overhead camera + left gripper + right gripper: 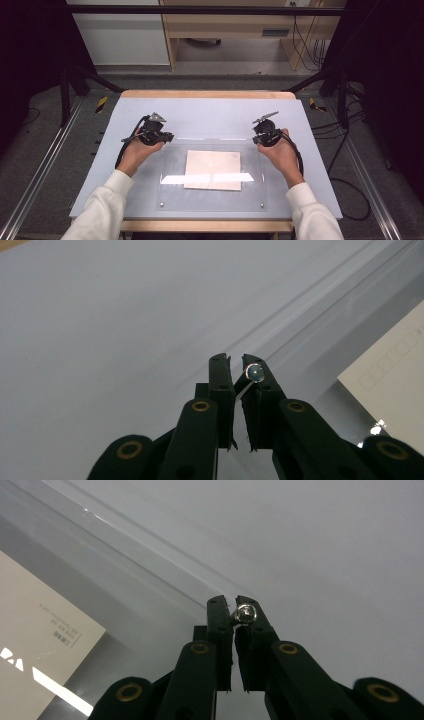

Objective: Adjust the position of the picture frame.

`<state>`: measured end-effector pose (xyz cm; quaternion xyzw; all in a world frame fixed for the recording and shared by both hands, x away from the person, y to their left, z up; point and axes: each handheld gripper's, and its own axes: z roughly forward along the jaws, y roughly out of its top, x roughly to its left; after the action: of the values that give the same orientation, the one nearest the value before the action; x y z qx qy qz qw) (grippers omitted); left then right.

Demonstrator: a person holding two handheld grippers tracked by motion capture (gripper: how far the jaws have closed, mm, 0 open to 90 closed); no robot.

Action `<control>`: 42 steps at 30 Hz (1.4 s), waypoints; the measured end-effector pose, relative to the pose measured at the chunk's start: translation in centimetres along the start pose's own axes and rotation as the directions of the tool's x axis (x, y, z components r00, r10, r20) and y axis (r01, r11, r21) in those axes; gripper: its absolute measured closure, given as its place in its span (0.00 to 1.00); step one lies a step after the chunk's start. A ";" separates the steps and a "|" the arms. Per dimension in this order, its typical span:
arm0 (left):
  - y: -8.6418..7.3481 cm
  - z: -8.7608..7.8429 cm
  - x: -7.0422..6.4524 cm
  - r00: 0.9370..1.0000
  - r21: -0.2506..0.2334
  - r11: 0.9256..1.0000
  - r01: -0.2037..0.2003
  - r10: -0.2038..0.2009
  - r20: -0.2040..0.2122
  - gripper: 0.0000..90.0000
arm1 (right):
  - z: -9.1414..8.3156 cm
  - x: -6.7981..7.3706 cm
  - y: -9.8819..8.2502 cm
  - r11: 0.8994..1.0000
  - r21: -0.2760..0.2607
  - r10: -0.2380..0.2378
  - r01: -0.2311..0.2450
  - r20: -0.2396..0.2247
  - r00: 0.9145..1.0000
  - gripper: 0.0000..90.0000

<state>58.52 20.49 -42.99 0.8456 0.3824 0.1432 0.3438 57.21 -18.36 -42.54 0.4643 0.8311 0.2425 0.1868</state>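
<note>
1. Clear rectangular acrylic sheet (212, 172) lies flat on the pale grey desk (210, 115), covering a beige paper card (212, 170).
2. Left tool (235, 371) is clenched on the sheet's far-left corner.
3. Right tool (231, 611) is clenched on its far-right corner, beside a small silver screw (246, 613).

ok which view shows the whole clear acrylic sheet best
The high view: the clear sheet lies flat on the table with all four edges visible and the beige paper under it. The left gripper view shows just one far corner at the left gripper; the right gripper view shows the other at the right gripper.
</note>
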 end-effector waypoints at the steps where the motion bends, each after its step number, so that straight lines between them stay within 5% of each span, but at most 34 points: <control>1: -0.1 0.1 0.1 1.000 0.003 1.000 0.003 -0.003 0.001 0.92 | 0.1 0.0 0.0 1.000 -0.001 -0.003 0.003 -0.001 1.000 0.95; 16: -0.6 -0.1 0.0 0.998 0.017 1.000 -0.013 0.014 -0.056 0.93 | 0.8 0.4 0.1 1.000 -0.013 0.002 -0.002 -0.014 1.000 0.95; 42: -1.4 0.9 0.2 0.999 0.012 1.000 0.025 -0.025 -0.049 0.93 | 1.8 0.3 -0.4 1.000 -0.005 0.029 -0.029 -0.040 0.999 0.95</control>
<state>58.39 20.87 -44.59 0.8392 0.4021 0.1570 0.3309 57.79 -17.90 -44.30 0.4707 0.8272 0.2569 0.1680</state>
